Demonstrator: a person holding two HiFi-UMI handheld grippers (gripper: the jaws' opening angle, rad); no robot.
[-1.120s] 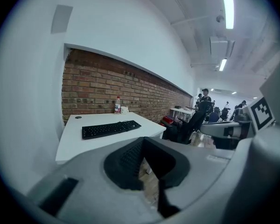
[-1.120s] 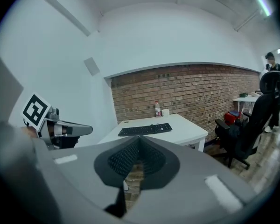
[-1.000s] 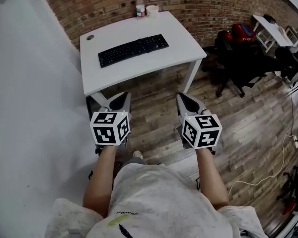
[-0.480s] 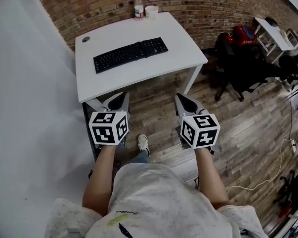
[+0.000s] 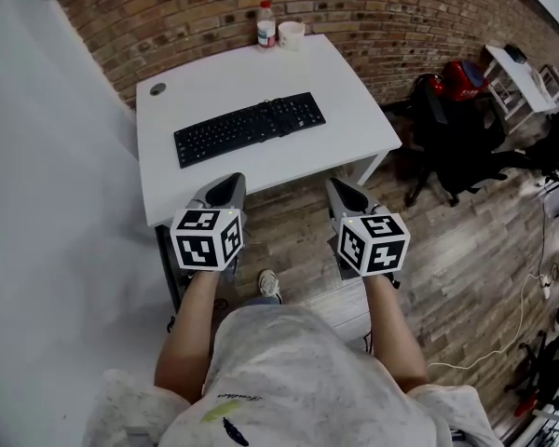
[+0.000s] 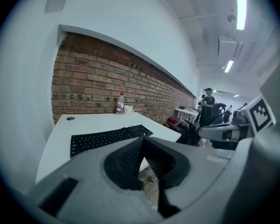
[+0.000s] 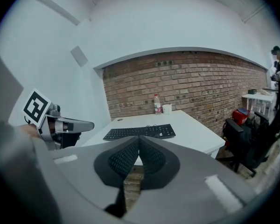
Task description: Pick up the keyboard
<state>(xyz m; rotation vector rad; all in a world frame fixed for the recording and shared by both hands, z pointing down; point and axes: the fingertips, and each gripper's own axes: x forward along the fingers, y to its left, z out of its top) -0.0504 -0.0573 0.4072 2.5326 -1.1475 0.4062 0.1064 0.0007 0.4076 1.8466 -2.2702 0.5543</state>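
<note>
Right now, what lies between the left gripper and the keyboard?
Just a bare strip of table between left gripper and keyboard, per the head view.

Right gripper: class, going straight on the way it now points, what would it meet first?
The right gripper would probably meet the near edge of the white table, just before the keyboard; nothing shows in between. Depth is unclear, so it could clear the edge.

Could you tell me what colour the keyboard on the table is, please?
The keyboard is black, lying on the white table; the head view shows it best.
</note>
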